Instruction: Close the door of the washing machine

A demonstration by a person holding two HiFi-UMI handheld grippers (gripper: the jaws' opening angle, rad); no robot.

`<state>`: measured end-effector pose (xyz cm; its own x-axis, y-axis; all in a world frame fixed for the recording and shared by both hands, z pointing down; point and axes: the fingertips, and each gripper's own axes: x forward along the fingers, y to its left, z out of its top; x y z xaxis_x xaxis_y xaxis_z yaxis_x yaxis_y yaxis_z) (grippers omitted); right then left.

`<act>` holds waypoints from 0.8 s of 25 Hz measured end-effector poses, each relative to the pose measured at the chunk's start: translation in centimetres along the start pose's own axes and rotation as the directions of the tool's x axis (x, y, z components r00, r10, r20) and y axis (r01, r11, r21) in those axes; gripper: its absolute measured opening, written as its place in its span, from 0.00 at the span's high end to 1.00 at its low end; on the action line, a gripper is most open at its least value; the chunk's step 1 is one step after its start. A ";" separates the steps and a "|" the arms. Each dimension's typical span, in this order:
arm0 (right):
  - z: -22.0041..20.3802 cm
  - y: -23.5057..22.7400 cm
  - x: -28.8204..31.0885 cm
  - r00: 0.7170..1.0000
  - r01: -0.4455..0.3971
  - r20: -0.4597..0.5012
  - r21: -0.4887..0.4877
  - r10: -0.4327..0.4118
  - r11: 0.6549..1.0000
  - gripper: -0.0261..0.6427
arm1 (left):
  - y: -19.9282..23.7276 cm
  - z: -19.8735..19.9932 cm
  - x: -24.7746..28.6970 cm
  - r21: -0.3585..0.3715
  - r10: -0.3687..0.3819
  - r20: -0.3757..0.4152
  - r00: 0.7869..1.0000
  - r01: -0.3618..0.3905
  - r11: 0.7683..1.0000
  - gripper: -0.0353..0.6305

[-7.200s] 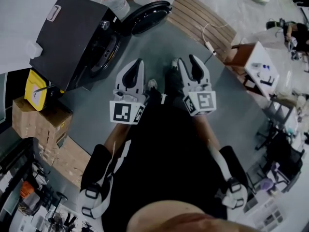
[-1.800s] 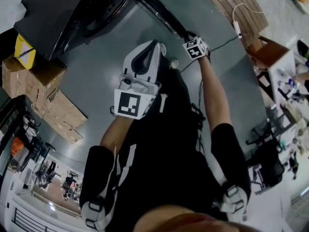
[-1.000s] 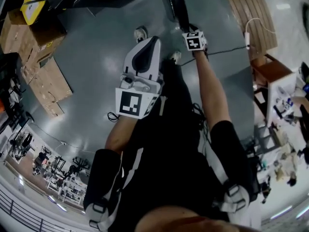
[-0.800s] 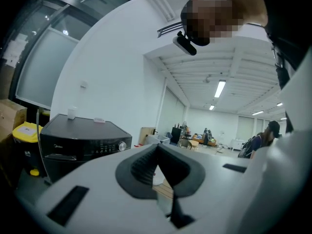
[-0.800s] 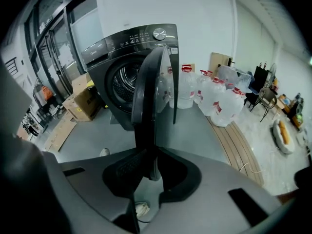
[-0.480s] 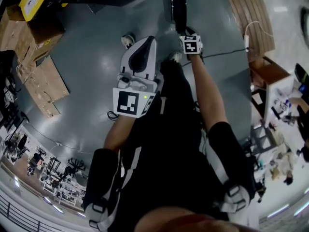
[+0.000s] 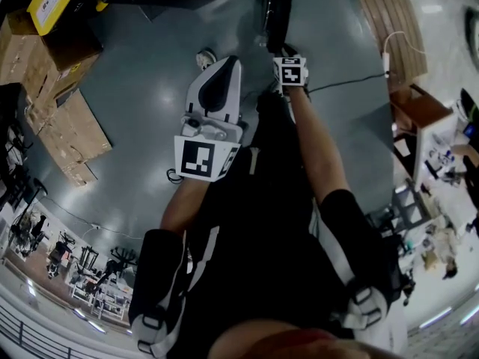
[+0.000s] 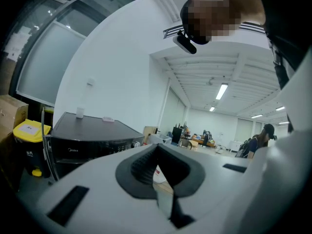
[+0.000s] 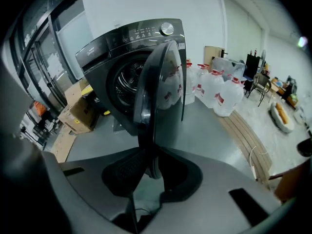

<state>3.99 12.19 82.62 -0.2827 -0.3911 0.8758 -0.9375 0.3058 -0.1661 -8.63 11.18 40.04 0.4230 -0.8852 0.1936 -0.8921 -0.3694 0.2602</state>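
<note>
A large indoor hall with a grey floor (image 7: 142, 103) is recorded; in the head view, cardboard boxes (image 7: 63, 103) and a yellow bin (image 7: 49, 2) are noted at the upper left and a wooden slatted platform (image 7: 382, 6) at the upper right. The washing machine (image 9: 117, 62), dark and front-loading, is seen in the upper left half of the right gripper view, with its drum opening exposed. The door (image 9: 163, 82) is found open, standing edge-on at the centre of that view and reaching down to the jaws; in the head view it appears as a dark band at the top centre. Large water jugs (image 9: 219, 94) are observed on the floor to the right of the machine. The right gripper (image 9: 150, 167) is placed at the door's lower rim, which is seen between its jaws. The jaws are opening, while the pads (image 9: 122, 172) are judged to lie against the rim on both sides as far as can be made out. In the head view this gripper is located at the upper centre, directly below the door edge. The left gripper (image 7: 228, 64) is held over the floor at the centre of the head view, just left of the right one and apart from the door. Its jaws are seen brought together with nothing between them
</note>
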 end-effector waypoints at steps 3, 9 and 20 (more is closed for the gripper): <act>0.2 2.0 0.5 1.000 -0.002 -0.019 0.028 0.003 1.000 0.85 | 1.7 0.3 -0.2 0.001 -0.006 -0.003 1.000 0.006 1.000 0.94; 1.2 5.2 2.9 0.999 0.029 -0.020 0.051 -0.028 0.998 0.84 | 6.3 1.4 -0.8 -0.009 0.003 -0.003 1.000 -0.003 1.000 0.94; 4.5 11.5 5.5 0.998 0.066 -0.026 0.124 -0.063 0.990 0.83 | 14.4 2.9 -1.2 -0.025 0.025 -0.004 1.000 -0.025 0.999 0.94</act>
<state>-9.27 9.67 83.45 -0.2173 -0.3870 0.8961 -0.9721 0.1691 -0.1627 -22.49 6.08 40.81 0.4010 -0.8932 0.2037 -0.8983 -0.3397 0.2787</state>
